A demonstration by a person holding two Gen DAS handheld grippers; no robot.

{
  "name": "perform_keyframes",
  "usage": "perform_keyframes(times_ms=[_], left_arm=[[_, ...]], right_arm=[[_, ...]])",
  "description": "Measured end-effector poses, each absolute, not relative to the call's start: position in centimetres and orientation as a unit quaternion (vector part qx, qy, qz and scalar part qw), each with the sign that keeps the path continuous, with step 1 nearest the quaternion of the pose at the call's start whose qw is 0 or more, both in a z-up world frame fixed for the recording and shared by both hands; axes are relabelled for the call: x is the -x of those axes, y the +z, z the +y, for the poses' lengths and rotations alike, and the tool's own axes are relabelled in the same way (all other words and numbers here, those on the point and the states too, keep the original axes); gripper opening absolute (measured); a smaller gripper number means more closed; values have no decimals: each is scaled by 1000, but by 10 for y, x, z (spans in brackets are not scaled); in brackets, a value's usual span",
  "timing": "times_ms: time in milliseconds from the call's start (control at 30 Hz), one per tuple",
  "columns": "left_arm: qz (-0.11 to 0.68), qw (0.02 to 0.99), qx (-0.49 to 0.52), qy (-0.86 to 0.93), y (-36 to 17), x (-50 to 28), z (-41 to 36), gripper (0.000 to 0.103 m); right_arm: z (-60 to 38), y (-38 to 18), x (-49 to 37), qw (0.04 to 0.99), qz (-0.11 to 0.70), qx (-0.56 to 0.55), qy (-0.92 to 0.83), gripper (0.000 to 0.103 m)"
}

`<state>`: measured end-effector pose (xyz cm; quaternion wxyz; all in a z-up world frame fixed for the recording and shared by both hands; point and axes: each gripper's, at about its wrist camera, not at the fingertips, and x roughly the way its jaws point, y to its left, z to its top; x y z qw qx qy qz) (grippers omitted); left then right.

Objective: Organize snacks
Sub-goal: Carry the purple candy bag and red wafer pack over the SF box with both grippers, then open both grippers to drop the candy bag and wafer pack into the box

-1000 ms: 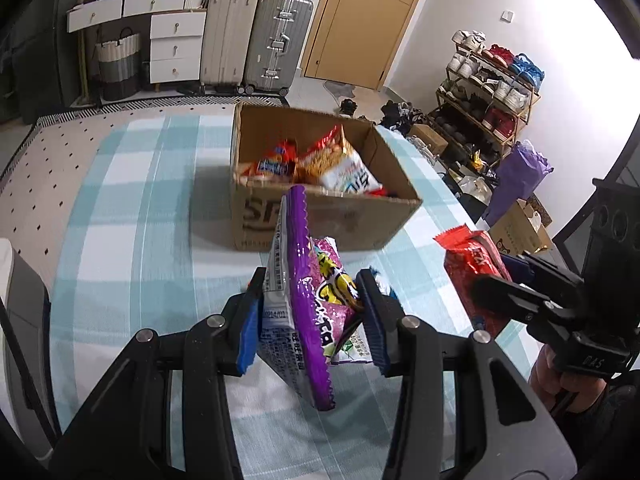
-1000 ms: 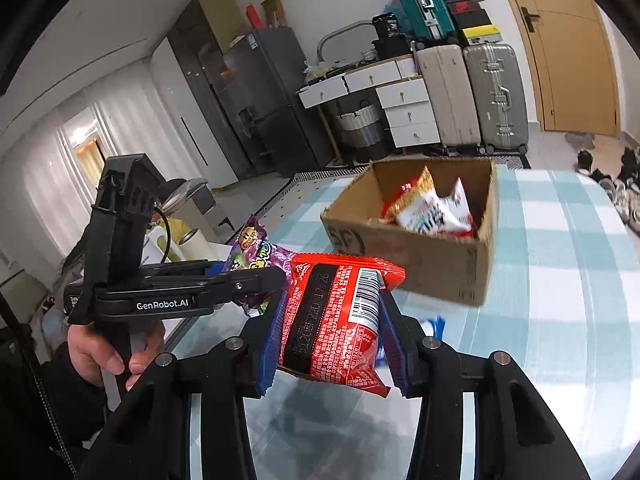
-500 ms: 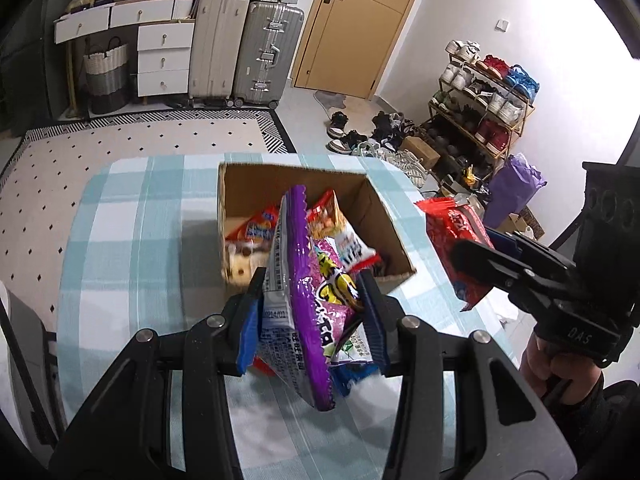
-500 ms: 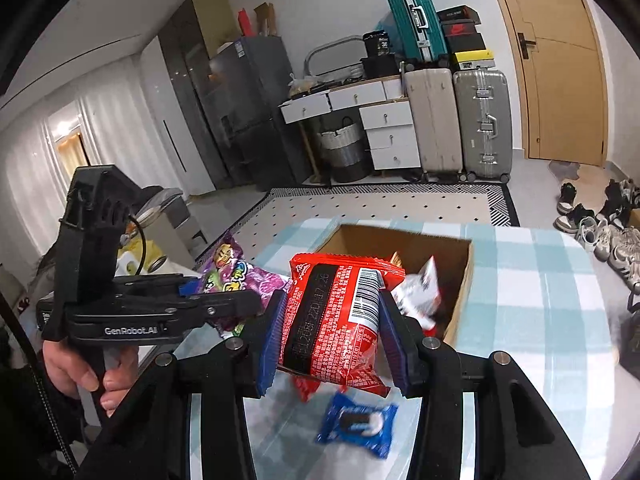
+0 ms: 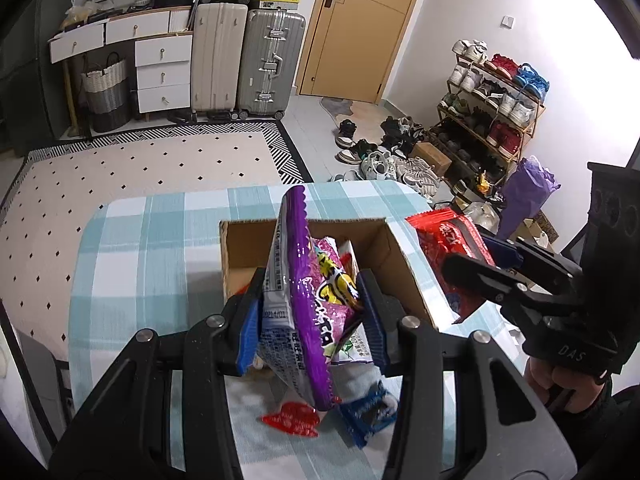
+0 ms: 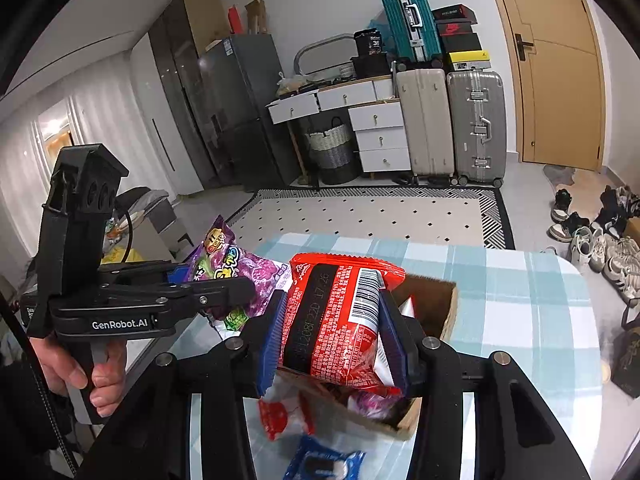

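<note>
While you hold both snacks up high, the cardboard box (image 5: 396, 256) sits right under and just ahead of them on the checked table (image 5: 132, 248). Your left gripper (image 5: 310, 316) is squeezed tight on the purple snack bag (image 5: 298, 280). The bag stands tall between the blue pads, with its long side going up and down and its zigzag top edge pointing up. Your right gripper (image 6: 334, 338) is squeezed tight on the red snack bag (image 6: 340, 320), which also stands up on end.

From the left wrist view, the purple bag hangs over the open top of the box, so your left hand looks like the nearer one to drop first. The red bag (image 5: 448, 248) is off to the right, over the box's right wall. I think it needs to come a bit more to the left before you let go, or it may hit the rim and fall outside.

Two small packs lie on the table just on your side of the box: a small red pack (image 5: 292, 420) and a small blue pack (image 5: 368, 412). They are not in the box yet.
</note>
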<state>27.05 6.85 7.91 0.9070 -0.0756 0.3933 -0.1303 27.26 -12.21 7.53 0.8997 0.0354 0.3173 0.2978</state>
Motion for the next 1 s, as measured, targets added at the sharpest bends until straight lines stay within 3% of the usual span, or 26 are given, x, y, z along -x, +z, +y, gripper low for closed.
perform_keyframes(times_ms=[633,700,733,767,1000], left_arm=[[419,894,68,-139,31,-368,36,42],[421,893,71,-142,25,-374,37,48],[425,892,68,-135,23,-377,37,60],[429,892,65,-126,20,-379,38,64],[417,902,52,-99,22,-372,49,67]], right_arm=[[-113,35,-341,898,358,-24,254,45],[-113,32,-343,897,360,-24,254,46],[-113,30,-344,896,364,-23,253,46],[-114,29,-344,897,364,-22,251,47],[-127,31,-336,902,353,-28,247,49]])
